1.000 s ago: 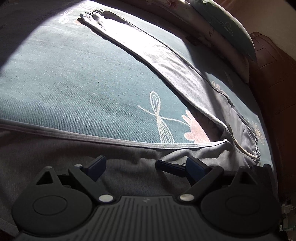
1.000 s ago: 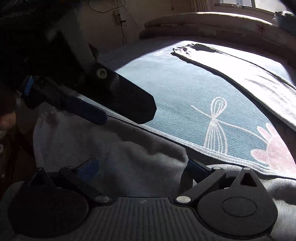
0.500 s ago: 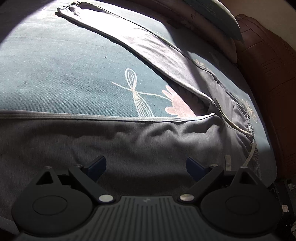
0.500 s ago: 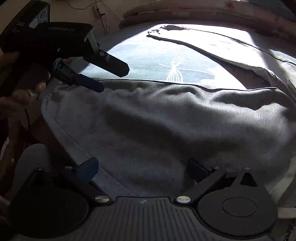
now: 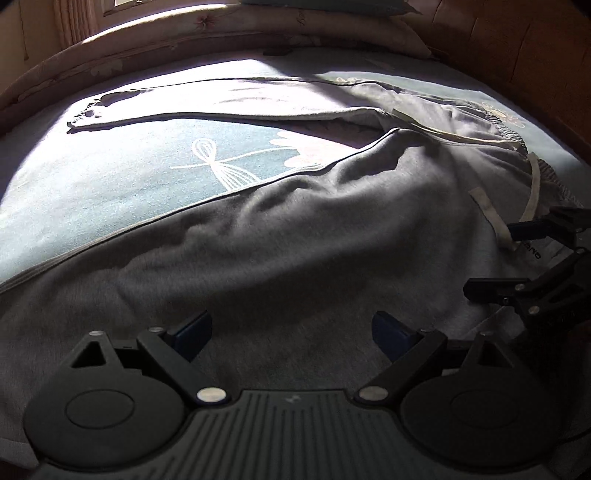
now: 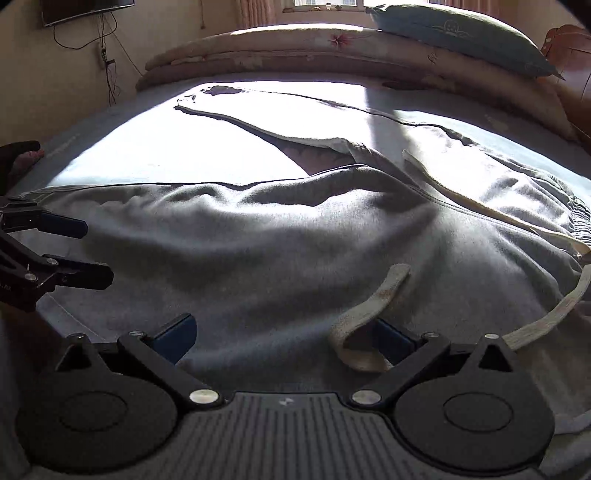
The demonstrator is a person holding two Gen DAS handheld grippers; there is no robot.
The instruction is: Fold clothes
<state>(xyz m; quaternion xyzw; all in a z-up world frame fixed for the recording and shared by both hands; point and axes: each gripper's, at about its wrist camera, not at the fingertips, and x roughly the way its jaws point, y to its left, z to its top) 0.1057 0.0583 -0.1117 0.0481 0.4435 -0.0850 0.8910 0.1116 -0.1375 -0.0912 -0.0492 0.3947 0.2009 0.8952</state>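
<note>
Along the bottom of both wrist views, each gripper shows its fingers spread wide with nothing between them: the left gripper (image 5: 291,330) hovers over the near trouser leg, and the right gripper (image 6: 284,334) hangs over the same cloth nearer the waist. At the lower right of the left view the right gripper appears again, fingers apart.

Just beyond the fingers lie the grey sweatpants (image 5: 295,229), spread on the bed (image 5: 92,192). The near leg fills the middle of both frames, rumpled into soft ridges. A pale drawstring (image 6: 369,306) curls across it right by the right gripper's fingers, and its other tail trails toward the right edge of the frame. The elastic waistband (image 5: 517,136) sits at the upper right of the left view. The far leg stretches away to the upper left in bright sun.

I judge this fabric to be a thick, limp knit: light, not fragile, apt to sag and drag. Good holds would be the stitched edges, the waistband and the hem or side seam, pinching both layers while keeping the loose cord clear.

Farthest back, a rolled quilt (image 6: 295,48) and a pillow (image 6: 461,33) line the bed's far side.
</note>
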